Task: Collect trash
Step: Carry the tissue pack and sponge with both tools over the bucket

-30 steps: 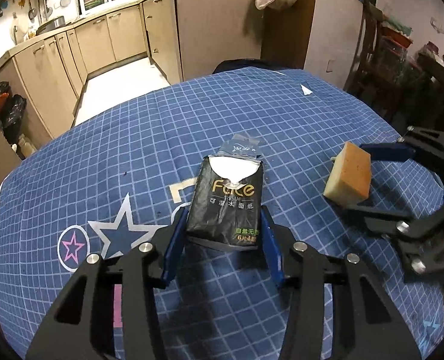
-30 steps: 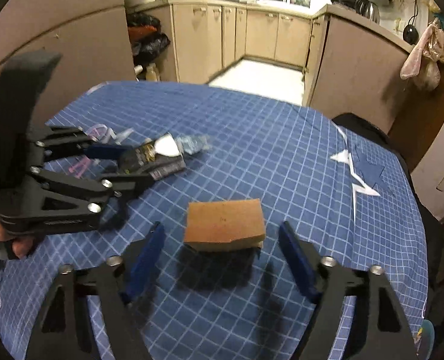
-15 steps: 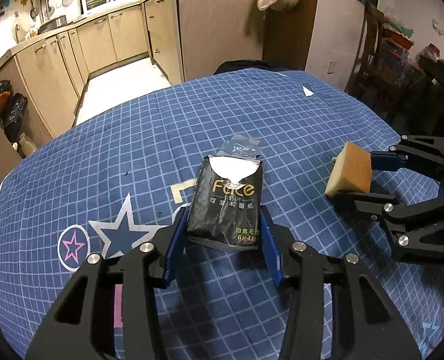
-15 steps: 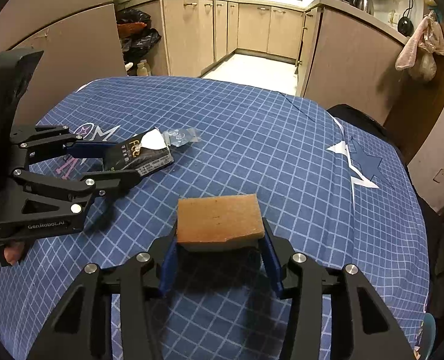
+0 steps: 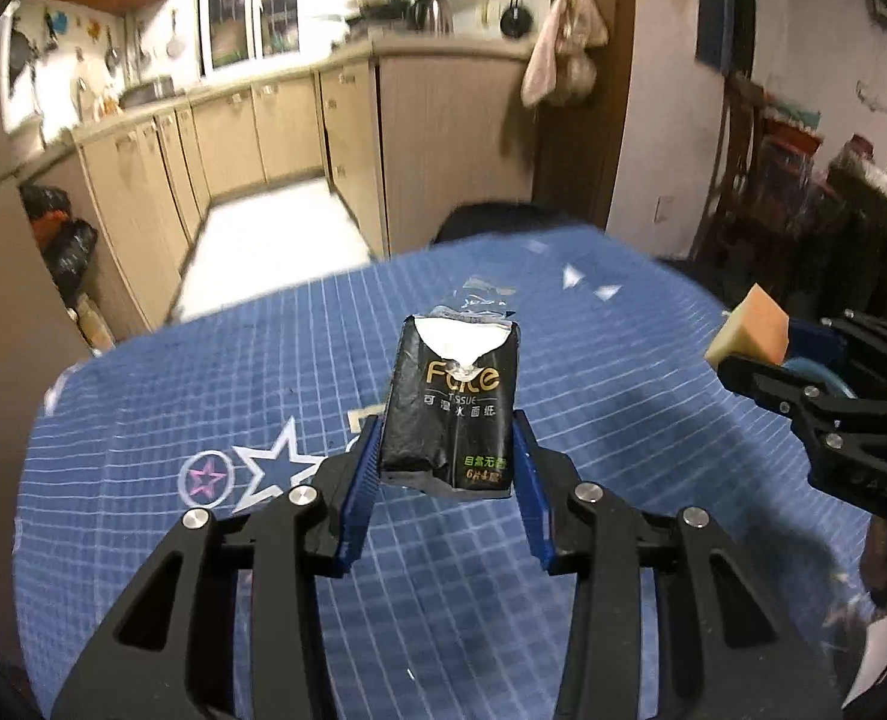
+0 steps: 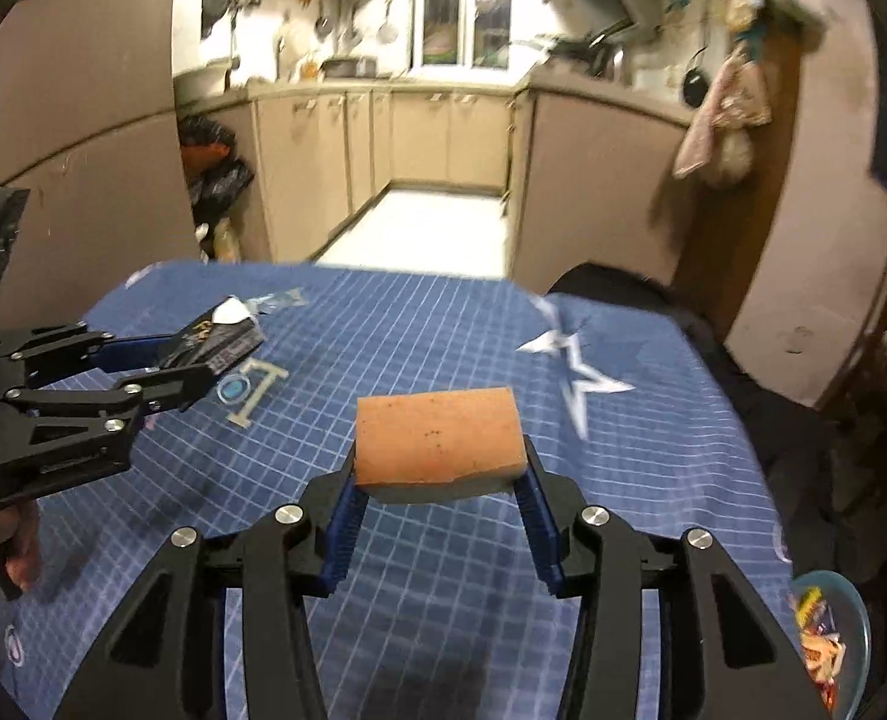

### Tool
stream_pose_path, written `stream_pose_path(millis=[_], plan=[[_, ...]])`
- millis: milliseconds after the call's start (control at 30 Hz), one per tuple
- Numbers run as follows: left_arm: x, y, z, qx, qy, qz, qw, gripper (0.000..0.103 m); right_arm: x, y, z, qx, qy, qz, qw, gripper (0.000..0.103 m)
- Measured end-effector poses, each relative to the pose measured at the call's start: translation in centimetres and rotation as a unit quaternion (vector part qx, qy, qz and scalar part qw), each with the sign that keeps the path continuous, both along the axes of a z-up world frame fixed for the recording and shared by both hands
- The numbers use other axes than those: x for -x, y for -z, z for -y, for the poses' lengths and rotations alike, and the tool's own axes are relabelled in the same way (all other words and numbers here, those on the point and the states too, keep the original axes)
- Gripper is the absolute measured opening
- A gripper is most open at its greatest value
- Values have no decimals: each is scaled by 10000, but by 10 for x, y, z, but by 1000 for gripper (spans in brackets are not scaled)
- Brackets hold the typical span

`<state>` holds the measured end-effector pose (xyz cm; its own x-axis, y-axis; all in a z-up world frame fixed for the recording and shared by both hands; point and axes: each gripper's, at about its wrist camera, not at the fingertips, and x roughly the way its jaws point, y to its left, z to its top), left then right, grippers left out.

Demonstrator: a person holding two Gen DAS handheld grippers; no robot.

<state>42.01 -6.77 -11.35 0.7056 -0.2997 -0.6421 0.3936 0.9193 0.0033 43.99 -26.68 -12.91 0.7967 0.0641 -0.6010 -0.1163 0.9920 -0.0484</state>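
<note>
Both items lifted off counter (image 5: 143, 396), left claw (image 5: 447, 471) clamping tissue pack (image 5: 449, 402), right claw (image 6: 438, 495) clamping sponge (image 6: 437, 435); next, carry to bin.

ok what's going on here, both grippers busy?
Yes. A person is clearing trash off the blue checked tablecloth with two handheld grippers. The left gripper has its jaws clamped on a black tissue pack, torn open at the top; they have just closed a little further. The right gripper has just closed its jaws on an orange sponge. Both items are held clear of the cloth. A small plate of wrappers sits at the table's near right edge.
</note>
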Motion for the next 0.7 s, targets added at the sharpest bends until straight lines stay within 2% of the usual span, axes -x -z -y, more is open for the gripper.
stream_pose_path(millis=[167,300,467,700], plan=[[62,-39,6,169,-158,617,9978,40,56,-30,8,21,385,484,9981,48],[103,-56,15,331,-163,905,9952,40,113,-50,21,60,738,822,9939,48],[155,-70,43,523,131,1123,9922,40,190,-67,45,129,1124,1059,9879,48],[225,-78,101,712,932,1292,9847,40,309,-81,87,300,1786,1288,9750,48]])
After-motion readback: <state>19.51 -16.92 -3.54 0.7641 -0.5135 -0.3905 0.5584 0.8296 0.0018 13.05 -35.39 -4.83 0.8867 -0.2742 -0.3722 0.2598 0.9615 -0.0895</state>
